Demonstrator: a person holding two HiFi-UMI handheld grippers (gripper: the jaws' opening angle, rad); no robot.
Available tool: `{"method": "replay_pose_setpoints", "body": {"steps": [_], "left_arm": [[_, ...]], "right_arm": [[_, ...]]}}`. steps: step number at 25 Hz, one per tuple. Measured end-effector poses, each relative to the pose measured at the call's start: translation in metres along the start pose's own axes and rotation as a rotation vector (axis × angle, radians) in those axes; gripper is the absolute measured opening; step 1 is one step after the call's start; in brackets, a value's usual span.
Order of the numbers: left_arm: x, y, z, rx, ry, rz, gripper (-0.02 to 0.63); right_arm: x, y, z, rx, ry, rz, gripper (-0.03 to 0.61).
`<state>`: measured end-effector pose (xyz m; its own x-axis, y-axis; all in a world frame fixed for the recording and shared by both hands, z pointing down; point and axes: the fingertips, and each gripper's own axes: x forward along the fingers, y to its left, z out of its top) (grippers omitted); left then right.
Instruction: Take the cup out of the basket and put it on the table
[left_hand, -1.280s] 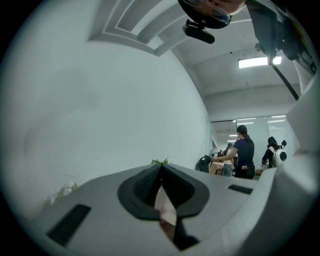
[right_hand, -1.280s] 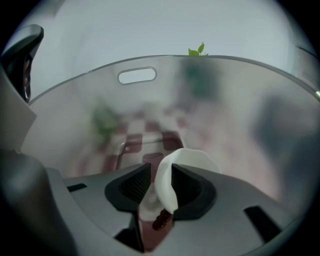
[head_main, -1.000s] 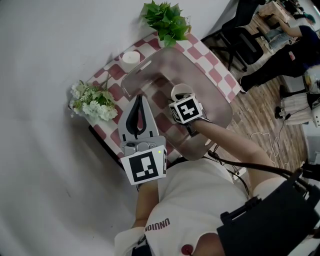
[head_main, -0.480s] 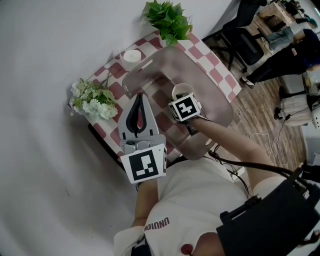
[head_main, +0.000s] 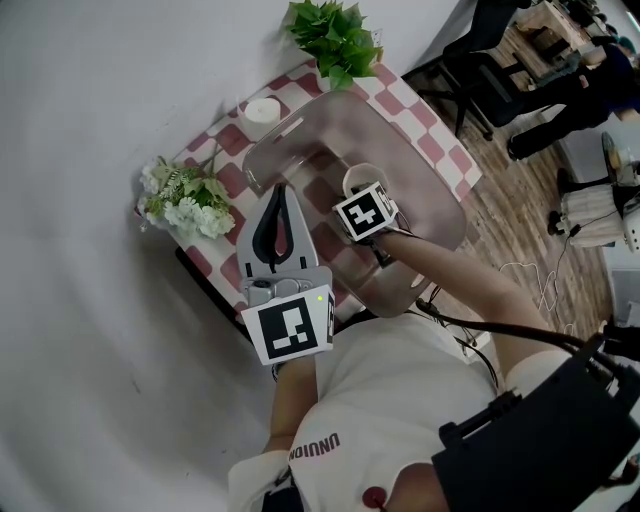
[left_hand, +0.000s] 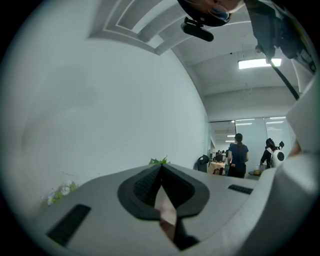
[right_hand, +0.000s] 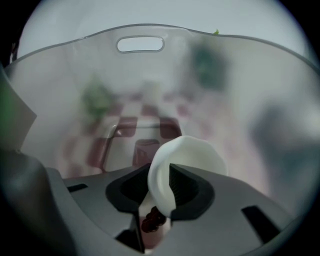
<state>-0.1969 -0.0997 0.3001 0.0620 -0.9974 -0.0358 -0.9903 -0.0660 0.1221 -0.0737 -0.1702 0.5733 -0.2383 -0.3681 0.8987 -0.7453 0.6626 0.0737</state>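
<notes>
A white cup (head_main: 361, 179) stands inside the translucent grey basket (head_main: 440, 185) on the checkered table. My right gripper (head_main: 353, 192) reaches steeply down into the basket from the cup's near side. In the right gripper view the cup (right_hand: 192, 155) has its wall between the jaws of my right gripper (right_hand: 160, 186), which have just been closing and now sit against it on both sides. My left gripper (head_main: 279, 192) hovers level over the table's left part, jaws together with nothing in them. In its own view the left gripper (left_hand: 161, 168) points at a bare wall.
The basket wall (right_hand: 75, 80) rises all round the cup, with a handle slot (right_hand: 140, 44) at the far end. A white candle (head_main: 262, 115), a green plant (head_main: 335, 35) and white flowers (head_main: 190, 205) edge the table. People and chairs fill the upper right.
My right gripper has shifted slightly up and left over the cup and rolled a little. The left gripper and the cup have stayed where they were.
</notes>
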Motion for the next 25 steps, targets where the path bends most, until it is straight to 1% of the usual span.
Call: {"method": "replay_pose_setpoints", "body": {"steps": [3, 6, 9, 14, 21, 25], "left_arm": [[0.000, -0.001, 0.001, 0.007, -0.002, -0.004, 0.011], [-0.002, -0.001, 0.002, -0.022, 0.002, 0.002, 0.011], [-0.003, 0.002, 0.001, 0.002, -0.004, 0.002, 0.011], [-0.005, 0.012, 0.001, -0.007, -0.003, 0.028, 0.011], [-0.005, 0.014, -0.001, -0.012, 0.001, 0.034, 0.011], [-0.006, 0.012, -0.003, -0.006, 0.011, 0.025, 0.011]], "right_arm": [[0.001, 0.000, -0.001, -0.029, 0.011, -0.024, 0.115], [0.002, 0.002, -0.003, -0.061, 0.021, -0.035, 0.109], [0.003, 0.003, -0.003, -0.095, 0.028, -0.043, 0.103], [0.005, 0.006, -0.002, -0.139, 0.032, -0.039, 0.079], [0.004, 0.005, 0.000, -0.137, 0.028, -0.028, 0.067], [0.003, 0.007, -0.004, -0.115, 0.023, -0.020, 0.063]]}}
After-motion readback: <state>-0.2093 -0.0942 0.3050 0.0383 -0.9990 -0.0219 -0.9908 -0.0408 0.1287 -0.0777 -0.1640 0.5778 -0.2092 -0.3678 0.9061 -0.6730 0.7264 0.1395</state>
